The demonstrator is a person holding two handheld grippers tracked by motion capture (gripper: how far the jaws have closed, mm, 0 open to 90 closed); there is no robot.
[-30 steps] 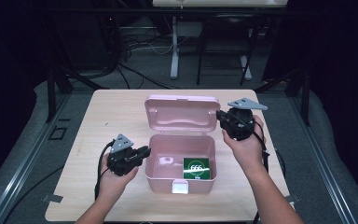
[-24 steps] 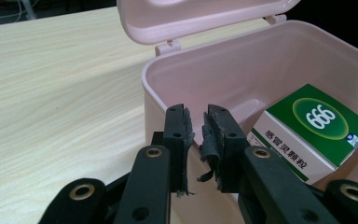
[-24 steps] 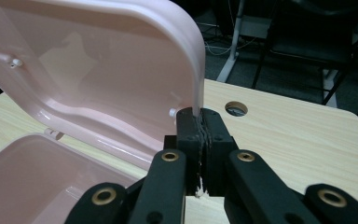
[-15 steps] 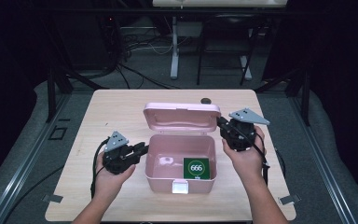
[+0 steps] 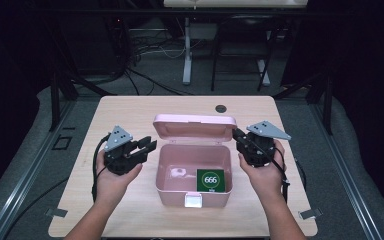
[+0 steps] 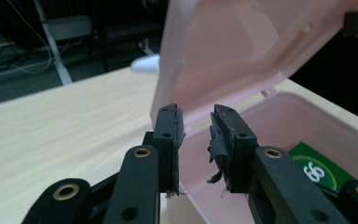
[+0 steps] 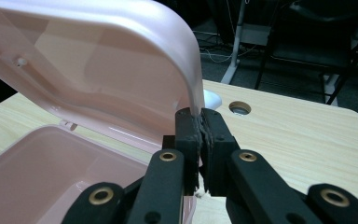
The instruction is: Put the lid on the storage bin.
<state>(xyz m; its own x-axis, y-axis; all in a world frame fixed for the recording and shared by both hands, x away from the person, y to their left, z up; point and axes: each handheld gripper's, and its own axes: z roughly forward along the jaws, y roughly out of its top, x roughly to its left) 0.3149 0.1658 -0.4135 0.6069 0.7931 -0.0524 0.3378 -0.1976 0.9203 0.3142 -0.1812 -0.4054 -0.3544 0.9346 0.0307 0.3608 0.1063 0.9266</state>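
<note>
lid (image 7: 121,60) edge in right gripper (image 7: 200,122)

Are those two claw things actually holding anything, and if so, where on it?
The right gripper is shut on the right edge of the pink box's lid. The left gripper is open beside the box, holding nothing.
</note>
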